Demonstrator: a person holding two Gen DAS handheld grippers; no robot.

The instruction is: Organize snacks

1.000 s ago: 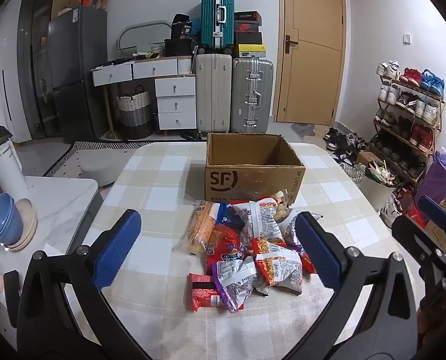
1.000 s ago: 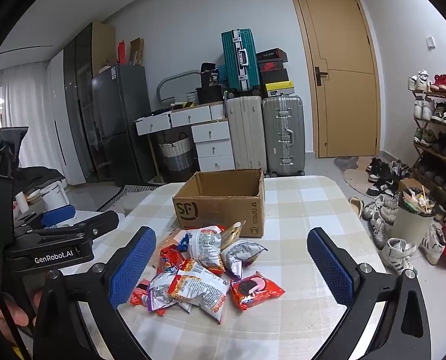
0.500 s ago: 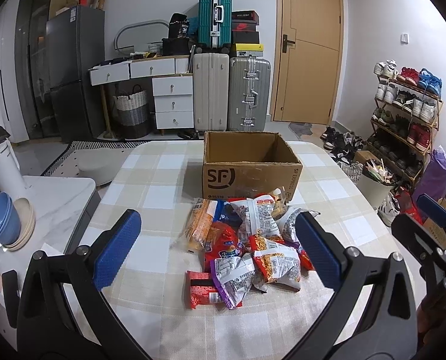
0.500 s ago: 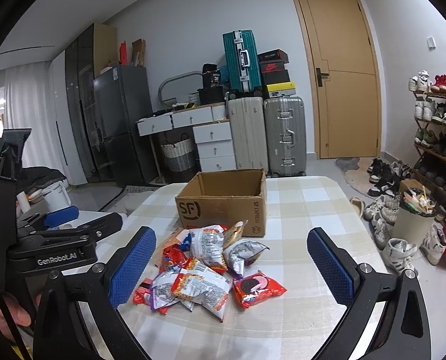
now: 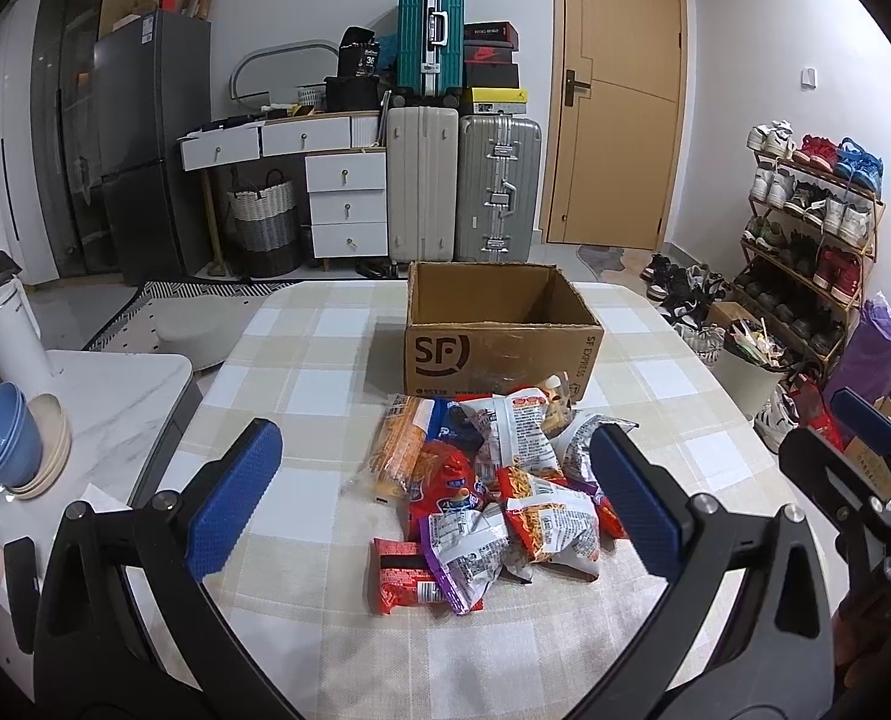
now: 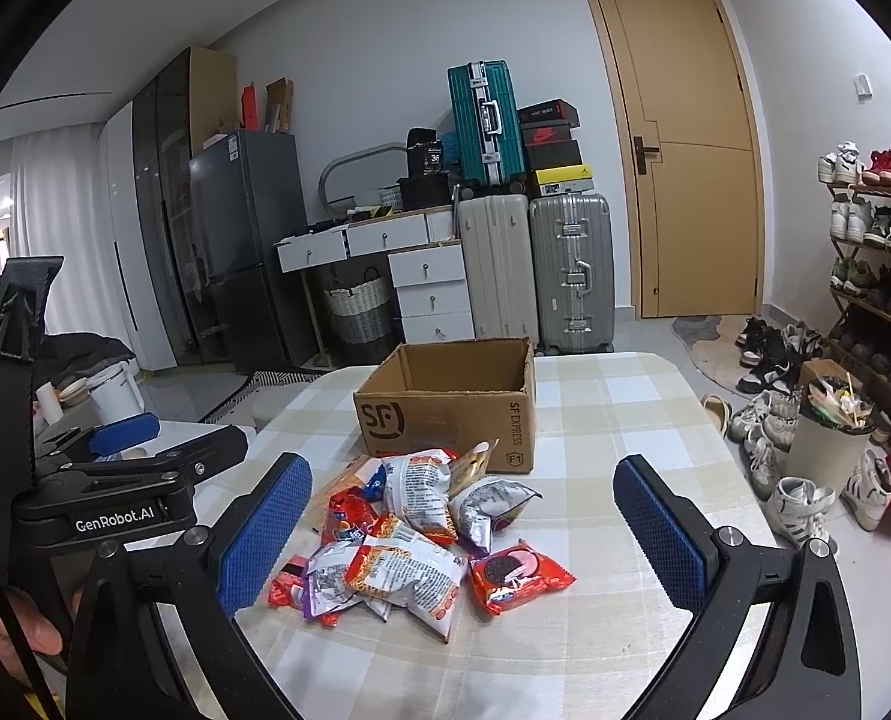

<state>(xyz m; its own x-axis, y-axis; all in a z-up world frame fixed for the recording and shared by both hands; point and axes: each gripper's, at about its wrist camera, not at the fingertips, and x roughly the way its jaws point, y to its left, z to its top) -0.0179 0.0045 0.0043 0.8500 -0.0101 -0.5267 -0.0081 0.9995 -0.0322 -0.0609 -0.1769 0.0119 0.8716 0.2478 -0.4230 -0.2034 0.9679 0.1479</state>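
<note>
Indoors, checked tablecloth (image 5: pixel 301 372) under snack pile (image 5: pixel 493 480), both claws (image 5: pixel 439 498) (image 6: pixel 475 534) apart

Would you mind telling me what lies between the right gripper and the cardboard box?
The heap of snack packets lies between the right gripper and the cardboard box, nearest packets against its front wall; the right wrist view shows it.

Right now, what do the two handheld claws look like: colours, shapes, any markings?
Both match: black plastic frames forking into two curved arms, silver screws at the joints, each finger tipped with a blue textured pad. Left claw, pad; right claw, pad. In the right wrist view the left claw's body carries white "GenRobot.AI" lettering. No cables or sleeves visible.
</note>
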